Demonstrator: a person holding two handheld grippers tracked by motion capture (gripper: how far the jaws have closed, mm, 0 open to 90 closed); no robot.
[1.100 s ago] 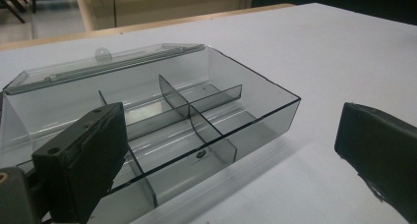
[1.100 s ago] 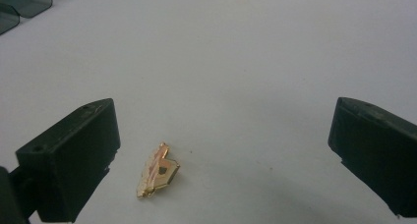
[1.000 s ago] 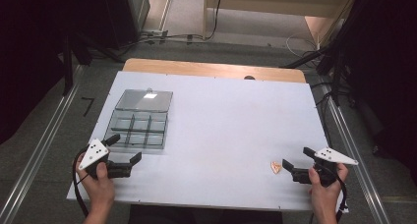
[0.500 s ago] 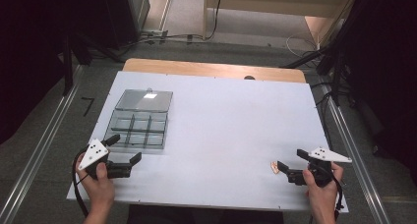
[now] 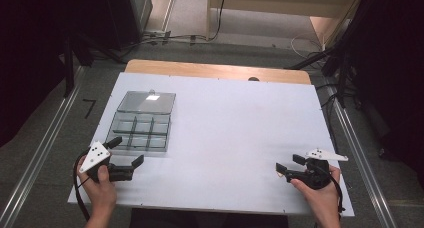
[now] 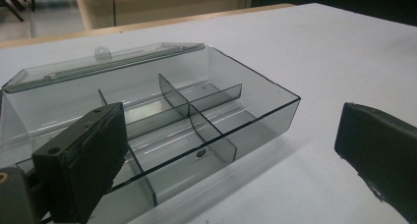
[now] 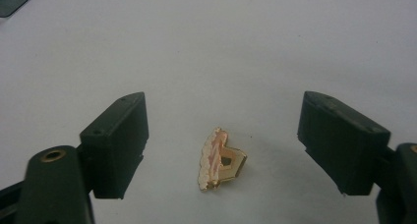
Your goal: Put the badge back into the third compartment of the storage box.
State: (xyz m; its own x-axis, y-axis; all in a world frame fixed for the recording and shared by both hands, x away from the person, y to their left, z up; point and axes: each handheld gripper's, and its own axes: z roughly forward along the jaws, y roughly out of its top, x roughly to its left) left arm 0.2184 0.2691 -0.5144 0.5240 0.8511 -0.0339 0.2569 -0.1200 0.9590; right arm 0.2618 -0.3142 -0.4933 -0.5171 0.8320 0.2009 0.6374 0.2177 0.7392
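Note:
A small gold, rose-tinted ornament [image 7: 220,159] lies on the white table [image 5: 225,123] near its front right. My right gripper [image 7: 223,123] straddles it, one black jaw on each side with a gap to both; the jaws have just been closing and remain open. In the high view this right gripper [image 5: 288,163] points left, low over the table. A smoky clear compartment box [image 5: 142,130] with its lid [image 5: 147,102] folded back sits at the left. My left gripper [image 5: 126,151] rests open just in front of the box [image 6: 196,121], nothing between its jaws.
The table's front edge [image 5: 210,208] runs just behind both hands. Metal rails [image 5: 45,153] flank the table, cables [image 5: 325,95] lie on the floor at the right, and a wooden strip [image 5: 215,70] borders the far edge. The box's compartments look empty.
My right gripper has slid left until its jaws stand either side of the gold ornament, and the jaws have narrowed. The left gripper and the box have stayed put.

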